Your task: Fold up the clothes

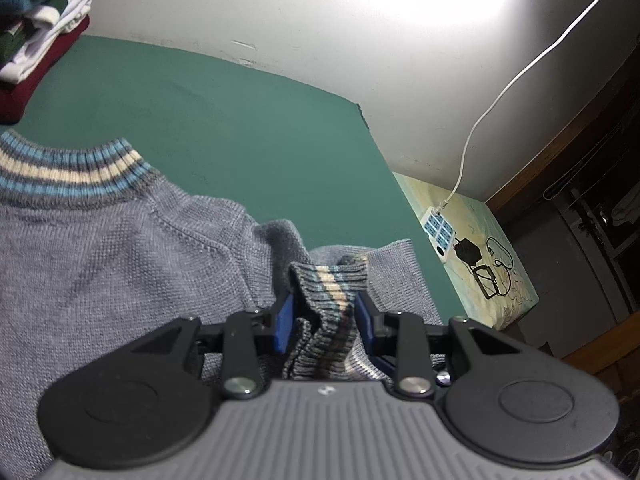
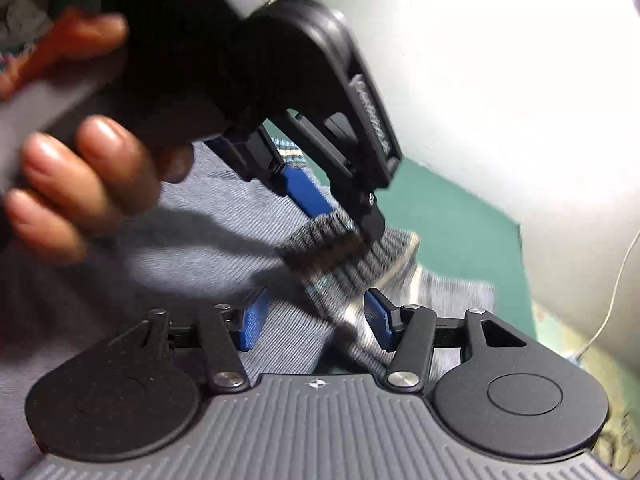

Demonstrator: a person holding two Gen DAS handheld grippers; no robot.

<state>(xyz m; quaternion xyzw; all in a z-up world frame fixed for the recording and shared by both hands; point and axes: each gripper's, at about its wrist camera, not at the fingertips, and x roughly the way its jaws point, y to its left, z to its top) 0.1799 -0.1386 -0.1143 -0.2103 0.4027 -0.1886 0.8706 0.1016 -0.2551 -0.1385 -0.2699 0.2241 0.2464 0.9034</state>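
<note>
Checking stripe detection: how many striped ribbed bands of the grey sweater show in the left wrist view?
2. The collar lies at upper left on the green sheet; the sleeve cuff sits between the left gripper pads. The hem may be hidden.

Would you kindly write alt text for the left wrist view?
The left gripper clamps the striped ribbed cuff of a grey knitted sweater lying on a green table. A stack of folded clothes sits far left.

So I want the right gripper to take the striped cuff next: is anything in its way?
Yes. The left gripper stands just ahead of the right gripper, clamped on the striped cuff. The cuff's loose fabric runs down between the right gripper's open blue pads, which do not press it.
</note>
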